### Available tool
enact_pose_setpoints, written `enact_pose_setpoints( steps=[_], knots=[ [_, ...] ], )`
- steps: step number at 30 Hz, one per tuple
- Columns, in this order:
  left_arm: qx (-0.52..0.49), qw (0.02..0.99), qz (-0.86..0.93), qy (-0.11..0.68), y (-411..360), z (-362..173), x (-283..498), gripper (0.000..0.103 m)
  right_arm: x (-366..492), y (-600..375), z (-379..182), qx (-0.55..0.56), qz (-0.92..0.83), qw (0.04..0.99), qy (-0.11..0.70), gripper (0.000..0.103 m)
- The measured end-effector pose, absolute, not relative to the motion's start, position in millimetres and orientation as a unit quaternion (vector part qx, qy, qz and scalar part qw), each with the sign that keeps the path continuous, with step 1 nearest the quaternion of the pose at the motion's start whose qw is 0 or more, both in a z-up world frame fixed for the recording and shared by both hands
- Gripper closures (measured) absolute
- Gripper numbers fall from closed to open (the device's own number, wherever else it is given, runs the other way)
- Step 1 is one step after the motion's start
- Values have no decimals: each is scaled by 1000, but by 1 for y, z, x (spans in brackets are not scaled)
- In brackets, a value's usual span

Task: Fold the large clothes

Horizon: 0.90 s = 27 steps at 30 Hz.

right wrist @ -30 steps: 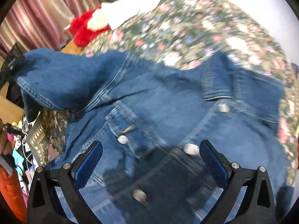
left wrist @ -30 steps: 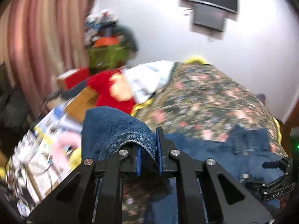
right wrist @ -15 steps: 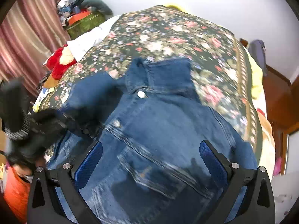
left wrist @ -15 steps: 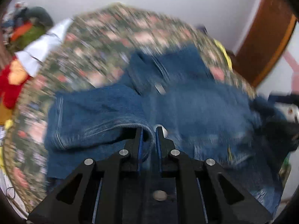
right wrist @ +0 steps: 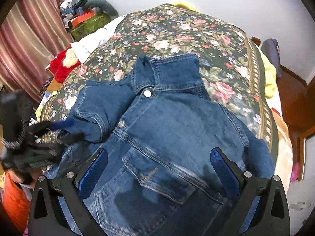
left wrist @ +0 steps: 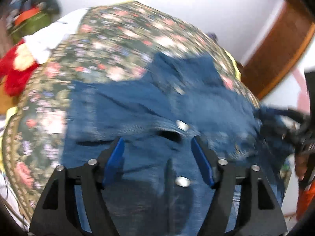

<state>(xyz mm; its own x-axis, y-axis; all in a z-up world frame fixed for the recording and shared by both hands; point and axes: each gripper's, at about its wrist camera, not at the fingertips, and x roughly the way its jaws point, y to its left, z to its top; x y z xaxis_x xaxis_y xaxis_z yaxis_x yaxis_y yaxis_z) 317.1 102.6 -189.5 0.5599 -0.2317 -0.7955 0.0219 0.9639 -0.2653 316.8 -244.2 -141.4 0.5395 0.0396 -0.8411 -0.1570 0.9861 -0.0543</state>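
Note:
A blue denim jacket (right wrist: 167, 129) lies front up on the floral bedspread (right wrist: 177, 31), collar (right wrist: 173, 72) toward the far side. Its left sleeve (right wrist: 98, 108) is folded in over the chest. My right gripper (right wrist: 159, 169) is open and empty just above the lower chest pocket. My left gripper (left wrist: 157, 157) is open and empty over the jacket's button placket (left wrist: 182, 125); it also shows blurred at the left of the right wrist view (right wrist: 59, 131), beside the folded sleeve. The jacket (left wrist: 157, 118) is blurred in the left wrist view.
A red plush toy (right wrist: 63, 63) and a white pillow (right wrist: 94, 39) lie at the bed's left side. A pile of bags and clothes (right wrist: 86, 15) stands by the striped curtain (right wrist: 29, 39). A yellow cloth (right wrist: 269, 74) hangs at the right edge, near a brown wooden frame (left wrist: 279, 47).
My left gripper carried the sleeve over the jacket's chest, then opened and let it go. The right gripper pulled back and up, staying open.

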Motion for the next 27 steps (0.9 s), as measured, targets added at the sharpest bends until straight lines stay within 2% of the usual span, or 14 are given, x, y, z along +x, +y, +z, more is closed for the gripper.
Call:
enact_pose_setpoints(
  steps=[6, 11, 14, 15, 16, 19, 20, 22, 27],
  knots=[
    [-231, 852, -13, 470, 181, -219, 332, 31, 342, -222, -161, -63, 66, 866, 492, 0],
    [-310, 821, -7, 480, 209, -255, 344, 31, 363, -196, -183, -85, 78, 850, 513, 0],
    [-336, 803, -20, 491, 210, -273, 352, 40, 375, -180, -199, -107, 83, 839, 527, 0],
    [-331, 805, -19, 492, 209, -276, 355, 49, 377, -176, -202, -111, 85, 837, 529, 0],
    [-320, 808, -14, 494, 207, -278, 358, 63, 380, -170, -207, -119, 89, 833, 533, 0],
    [-281, 823, -12, 493, 199, -275, 364, 85, 384, -162, -214, -132, 93, 831, 532, 0],
    [-268, 830, -11, 488, 197, -270, 365, 86, 384, -161, -215, -134, 95, 832, 531, 0],
    [-237, 846, -6, 478, 193, -259, 368, 96, 383, -162, -215, -133, 97, 833, 528, 0],
    [-154, 897, -18, 415, 159, -190, 366, 97, 376, -181, -199, -115, 85, 846, 514, 0]
  ],
)
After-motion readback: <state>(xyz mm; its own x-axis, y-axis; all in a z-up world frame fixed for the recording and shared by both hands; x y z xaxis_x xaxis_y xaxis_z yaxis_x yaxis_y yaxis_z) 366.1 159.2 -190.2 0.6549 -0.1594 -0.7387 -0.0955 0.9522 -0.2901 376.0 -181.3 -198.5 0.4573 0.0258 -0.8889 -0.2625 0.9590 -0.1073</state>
